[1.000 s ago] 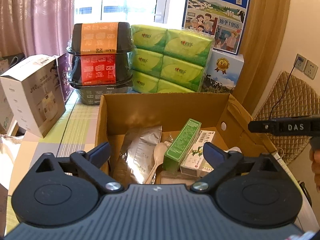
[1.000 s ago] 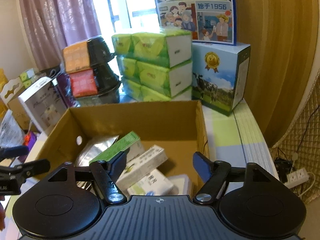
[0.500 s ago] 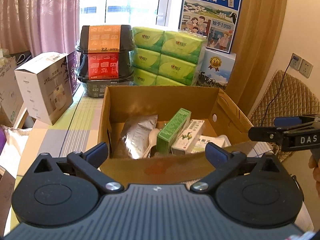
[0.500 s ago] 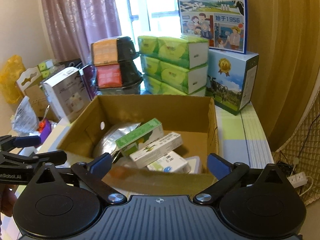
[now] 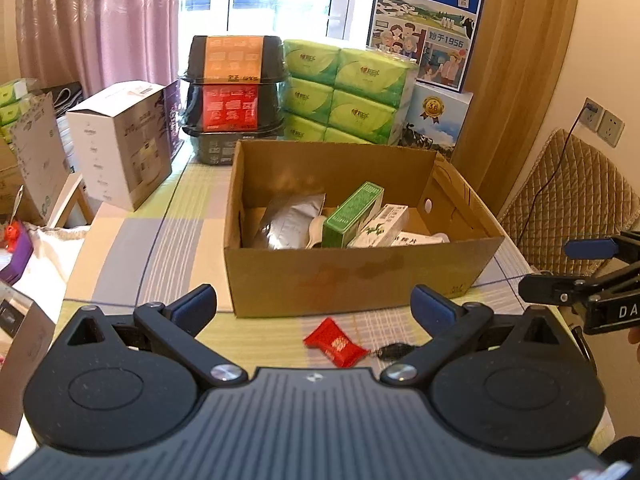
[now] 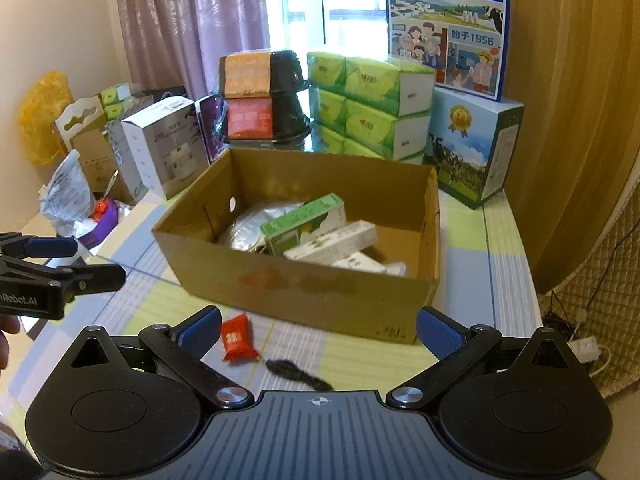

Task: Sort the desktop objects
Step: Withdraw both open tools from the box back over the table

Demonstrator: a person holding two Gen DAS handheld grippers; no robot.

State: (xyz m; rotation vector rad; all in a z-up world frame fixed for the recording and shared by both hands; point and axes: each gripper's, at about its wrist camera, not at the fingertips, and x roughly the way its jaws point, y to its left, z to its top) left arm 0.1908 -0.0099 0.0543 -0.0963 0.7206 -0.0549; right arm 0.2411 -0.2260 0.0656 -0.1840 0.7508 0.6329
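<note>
Found the cardboard box (image 5: 360, 280) in the middle of the counter (image 5: 160, 248), top open. Judged it to be the collecting place, since inside lay a silver pouch (image 5: 288, 220), a green carton (image 5: 352, 214) leaning over it, and some white cartons (image 5: 378, 226) beside. Found two things outside the box, on the counter just before its front wall: a red candy packet (image 5: 335, 343) and, just beside it, a small black thing (image 5: 394, 350), maybe a cord, too unclear to name. Took these as the things not yet sorted. Held the left gripper (image 5: 314, 301) low over the near part of the counter, facing the box, with the red packet lying between and below its fingers (image 5: 196, 304); probably placed so for a pick of this packet. Held the right gripper (image 6: 319, 326) at the same height at the other side, likewise turned to the box, with the packet near its left finger and the black thing lower in its view. Saw both pairs of fingers spread wide apart, released, gripping nothing and touching nothing. Judged the next move to need a careful descent, because the packet lay flat and thin and could slip away under the pads.
</note>
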